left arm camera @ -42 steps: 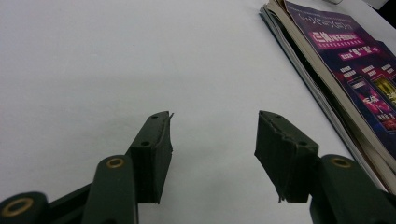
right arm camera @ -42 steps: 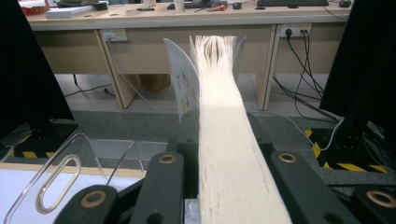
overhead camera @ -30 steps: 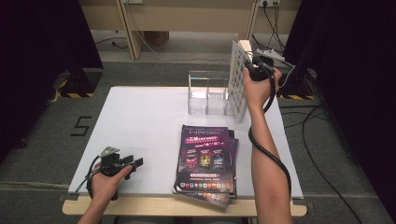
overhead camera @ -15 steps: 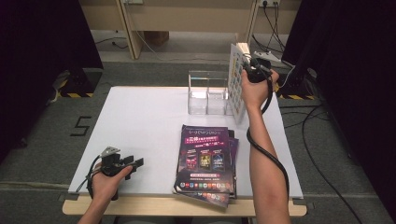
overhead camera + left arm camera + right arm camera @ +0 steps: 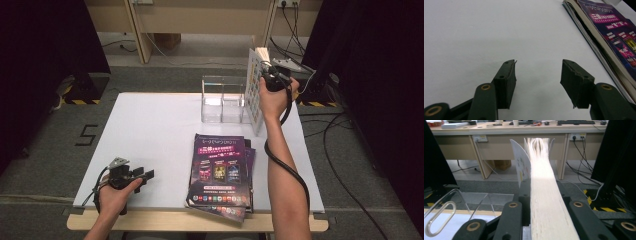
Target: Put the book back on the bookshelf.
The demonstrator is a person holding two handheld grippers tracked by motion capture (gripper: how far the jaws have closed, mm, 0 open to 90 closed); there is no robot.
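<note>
Lower left of the high view: my left gripper (image 5: 145, 176) rests near the table's (image 5: 155, 125) front edge, jaws wide apart, nothing between them. In the left gripper view the bare white tabletop runs ahead of both jaws; open room across the whole left half of the table.

Centre, low: a stack of magazines (image 5: 222, 170) lies flat, its near corners hanging just past the front edge. In the left gripper view its page edges (image 5: 594, 42) sit off to the right.

Upper centre: a clear acrylic holder (image 5: 222, 97) stands at the far edge.

Upper right: my right gripper (image 5: 265, 75) is clamped on a thick book (image 5: 255, 90), held upright on its edge just right of the holder. In the right gripper view the page block (image 5: 544, 195) fills the gap between both jaws, front cover (image 5: 521, 162) splayed left.
</note>
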